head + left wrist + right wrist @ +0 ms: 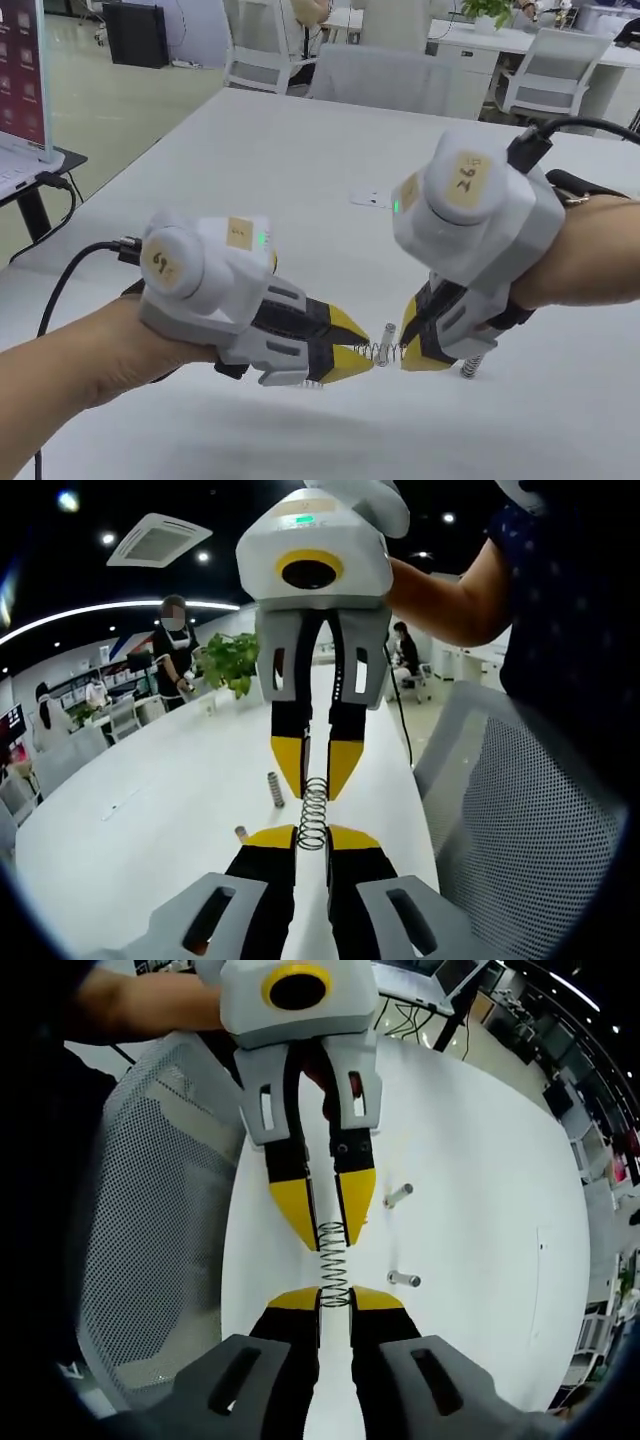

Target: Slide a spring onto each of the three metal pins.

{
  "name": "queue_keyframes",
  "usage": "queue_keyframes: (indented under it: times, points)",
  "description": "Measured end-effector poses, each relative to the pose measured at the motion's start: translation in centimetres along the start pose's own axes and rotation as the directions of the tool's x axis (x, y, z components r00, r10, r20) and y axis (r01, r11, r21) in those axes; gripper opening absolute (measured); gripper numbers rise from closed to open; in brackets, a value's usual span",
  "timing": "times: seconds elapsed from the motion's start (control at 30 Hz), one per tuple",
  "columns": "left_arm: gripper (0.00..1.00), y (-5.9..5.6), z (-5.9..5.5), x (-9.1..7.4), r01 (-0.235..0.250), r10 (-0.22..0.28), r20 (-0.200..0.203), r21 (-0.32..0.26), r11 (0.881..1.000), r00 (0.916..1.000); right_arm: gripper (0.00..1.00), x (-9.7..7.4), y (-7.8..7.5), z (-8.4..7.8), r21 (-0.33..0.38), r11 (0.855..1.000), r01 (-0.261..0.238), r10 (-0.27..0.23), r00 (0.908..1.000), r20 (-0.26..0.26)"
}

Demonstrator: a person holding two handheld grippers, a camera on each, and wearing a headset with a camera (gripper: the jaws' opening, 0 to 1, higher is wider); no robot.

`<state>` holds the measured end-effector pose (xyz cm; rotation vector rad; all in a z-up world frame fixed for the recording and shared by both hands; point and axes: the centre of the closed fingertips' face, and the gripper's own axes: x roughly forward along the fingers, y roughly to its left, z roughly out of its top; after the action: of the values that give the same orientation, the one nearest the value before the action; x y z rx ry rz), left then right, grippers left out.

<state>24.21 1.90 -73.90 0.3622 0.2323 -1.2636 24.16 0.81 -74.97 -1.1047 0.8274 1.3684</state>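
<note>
A thin metal spring [385,350] hangs level just above the white table [250,170], held at both ends. My left gripper [365,358] is shut on its left end and my right gripper [408,355] on its right end. In the left gripper view the spring [313,813] runs from my left gripper [312,838] up to the right gripper [316,770]. In the right gripper view the spring [333,1260] spans my right gripper [335,1300] and the left gripper [328,1215]. A bare pin [389,333] stands just behind the spring. Another pin [470,367] carries a spring.
A small white card [370,198] lies farther back on the table. A grey mesh chair [520,810] stands at the table's near edge. White chairs [545,75] line the far side, and a laptop [20,100] sits on a stand at the left. Two pins [403,1279] stand right of the jaws.
</note>
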Motion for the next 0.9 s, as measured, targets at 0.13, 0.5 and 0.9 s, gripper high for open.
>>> queue_keyframes:
  times: [0.13, 0.5, 0.9]
  points:
    - [0.03, 0.0, -0.2, 0.0, -0.001, 0.001, -0.006, 0.005, 1.0, 1.0, 0.08, -0.4, 0.0, 0.3, -0.006, 1.0, 0.006, -0.006, 1.0, 0.005]
    - [0.03, 0.0, -0.3, 0.1, -0.002, 0.002, -0.008, 0.005, 1.0, 1.0, 0.08, -1.8, 0.2, 1.8, -0.037, 0.999, 0.04, -0.039, 0.9988, 0.031]
    - [0.02, 0.1, -0.2, 0.1, -0.004, 0.004, -0.002, 0.005, 1.0, 1.0, 0.08, -2.5, 0.3, 3.9, -0.079, 0.995, 0.065, -0.061, 0.9966, 0.055]
